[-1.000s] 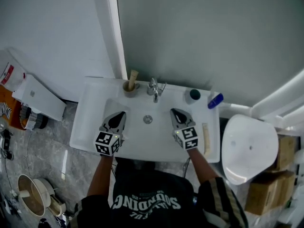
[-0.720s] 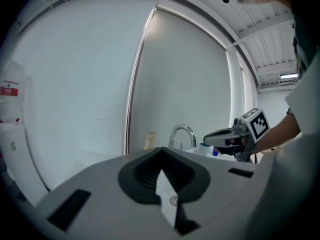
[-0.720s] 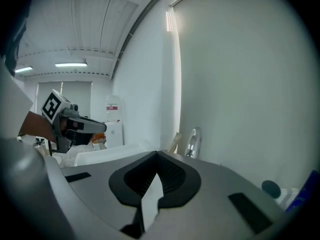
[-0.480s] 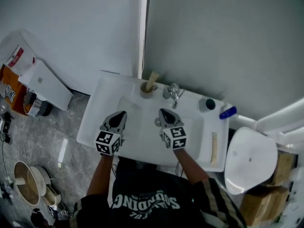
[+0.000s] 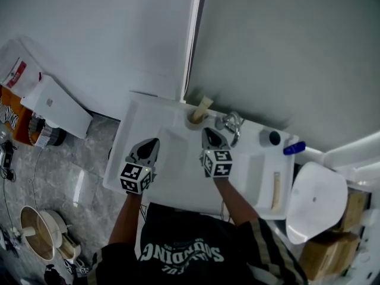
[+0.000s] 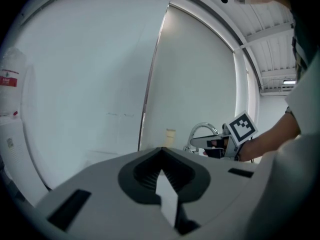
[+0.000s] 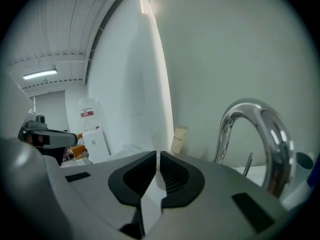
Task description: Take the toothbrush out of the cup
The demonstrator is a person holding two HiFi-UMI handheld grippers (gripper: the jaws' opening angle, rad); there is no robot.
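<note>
A tan cup [image 5: 195,120] stands on the back rim of the white sink [image 5: 122,157], just left of the tap. A cream toothbrush [image 5: 203,104] sticks out of it, leaning right. My right gripper [image 5: 209,133] hovers over the basin just in front of the cup, shut and empty. My left gripper [image 5: 148,143] hangs over the basin's left part, also shut on nothing. The toothbrush [image 6: 170,136] top shows over the left gripper [image 6: 161,152]. In the right gripper view the toothbrush [image 7: 179,138] rises just beyond the right gripper [image 7: 158,156]; the cup is hidden there.
A chrome tap [image 5: 230,123] curves up right of the cup, close to my right gripper. A dark-capped bottle [image 5: 270,138], a blue item [image 5: 294,148] and a cream stick [image 5: 276,190] lie on the sink's right side. A toilet [image 5: 314,202] stands at the right, a white box [image 5: 56,107] at the left.
Both grippers have shifted left along the sink. The right one has gone from right of the drain to just in front of the cup. Both stay shut.
</note>
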